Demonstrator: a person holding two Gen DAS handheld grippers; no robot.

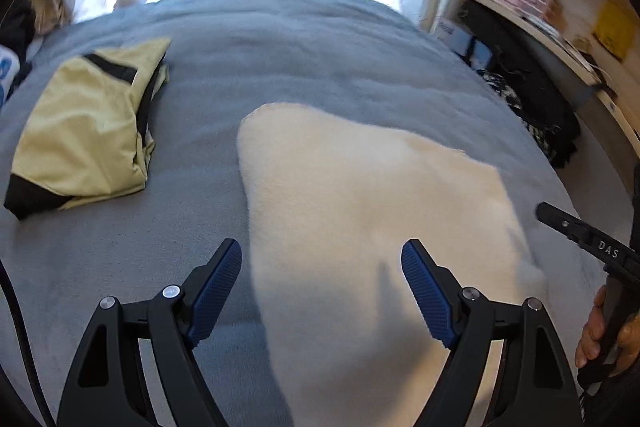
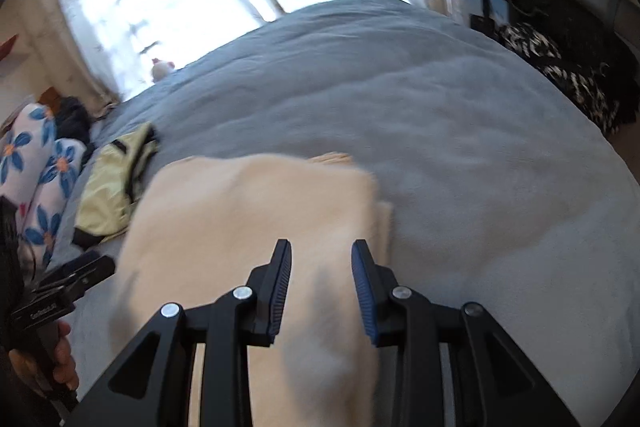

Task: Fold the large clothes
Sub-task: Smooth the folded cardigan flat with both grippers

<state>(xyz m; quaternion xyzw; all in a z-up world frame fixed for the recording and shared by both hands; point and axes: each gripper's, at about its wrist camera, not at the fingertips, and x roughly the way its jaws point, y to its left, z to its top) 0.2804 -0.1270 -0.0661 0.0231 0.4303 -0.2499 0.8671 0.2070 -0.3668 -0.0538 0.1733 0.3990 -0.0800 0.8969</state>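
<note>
On grey bed [image 1: 320, 47] we hover left gripper [image 1: 322, 283] wide, right gripper [image 2: 321, 281] narrower, both empty, over cream garment [image 1: 360, 195], probably folded, yellow garment [image 1: 80, 131] set aside

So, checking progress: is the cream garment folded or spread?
Folded: the cream garment lies doubled, a lower layer's edge showing along its right side.
</note>
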